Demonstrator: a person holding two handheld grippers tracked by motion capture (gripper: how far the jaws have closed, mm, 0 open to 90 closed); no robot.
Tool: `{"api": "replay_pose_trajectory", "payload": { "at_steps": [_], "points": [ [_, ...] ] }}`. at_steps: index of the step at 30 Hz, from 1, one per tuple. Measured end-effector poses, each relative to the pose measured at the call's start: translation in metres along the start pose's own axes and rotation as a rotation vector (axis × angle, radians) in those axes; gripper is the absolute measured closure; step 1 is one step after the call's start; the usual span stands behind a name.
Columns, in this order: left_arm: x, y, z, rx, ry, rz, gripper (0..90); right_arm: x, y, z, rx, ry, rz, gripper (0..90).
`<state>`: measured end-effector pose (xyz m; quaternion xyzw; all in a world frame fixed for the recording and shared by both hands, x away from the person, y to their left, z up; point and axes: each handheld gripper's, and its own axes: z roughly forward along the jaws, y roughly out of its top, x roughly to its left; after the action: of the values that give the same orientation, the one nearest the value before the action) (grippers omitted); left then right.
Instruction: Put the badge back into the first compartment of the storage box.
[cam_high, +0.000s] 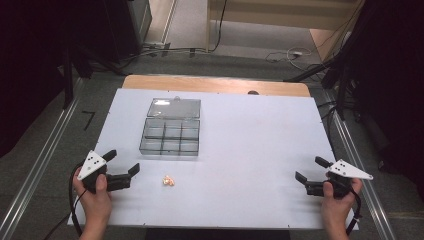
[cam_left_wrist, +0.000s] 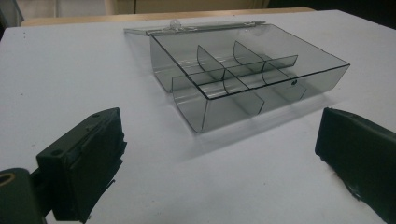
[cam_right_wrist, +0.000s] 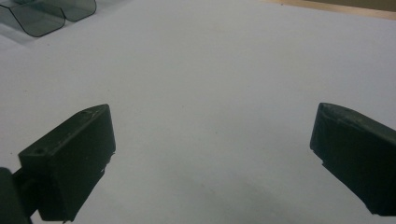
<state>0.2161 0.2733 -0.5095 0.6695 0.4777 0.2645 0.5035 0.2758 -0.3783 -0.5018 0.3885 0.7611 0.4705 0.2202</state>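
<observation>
A clear smoky plastic box with several compartments lies on the white table top, its lid folded open behind it. The compartments look empty in the left gripper view, where the box sits ahead of the jaws. A small orange-and-white object rests on the table in front of the box. My left gripper is open at the near left, to the left of the small object. My right gripper is open at the near right, over bare table. Nothing is between either pair of jaws.
The white top lies on a wooden table whose far edge shows behind it. Metal rails run along both sides on the floor. Cables and dark stands lie beyond the table.
</observation>
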Motion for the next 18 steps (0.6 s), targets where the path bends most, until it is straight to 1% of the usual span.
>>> {"api": "replay_pose_trajectory", "payload": {
  "at_steps": [2,3,5,6,10,14,15,16,18],
  "points": [
    [0.001,0.000,-0.001,-0.003,-0.002,-0.003,1.1,0.000,0.000,0.000,-0.001,0.003,-0.003,0.0],
    [0.001,0.001,-0.001,-0.010,-0.002,-0.015,1.1,0.001,0.000,0.000,0.001,0.004,-0.005,0.0],
    [0.001,0.002,-0.002,-0.009,-0.004,-0.014,1.2,0.001,0.000,0.000,0.004,0.003,-0.010,0.0],
    [0.000,0.004,-0.003,-0.017,-0.008,-0.020,1.1,0.001,0.000,0.001,0.005,0.005,-0.011,0.0],
    [-0.002,0.008,-0.004,-0.017,-0.006,-0.016,1.1,0.002,0.000,0.001,0.010,0.006,-0.009,0.0],
    [-0.004,0.011,-0.004,-0.021,-0.009,-0.027,1.1,0.002,0.000,0.001,0.012,0.007,-0.013,0.0],
    [-0.006,0.013,-0.003,-0.012,-0.004,-0.019,1.1,0.002,0.000,0.001,0.012,0.007,-0.013,0.0],
    [-0.009,0.015,-0.002,-0.006,-0.005,0.002,1.1,0.002,0.000,0.001,0.010,0.008,-0.012,0.0],
    [-0.010,0.015,-0.002,-0.005,-0.006,0.006,1.1,0.002,0.000,0.001,0.010,0.009,-0.011,0.0]
  ]
}}
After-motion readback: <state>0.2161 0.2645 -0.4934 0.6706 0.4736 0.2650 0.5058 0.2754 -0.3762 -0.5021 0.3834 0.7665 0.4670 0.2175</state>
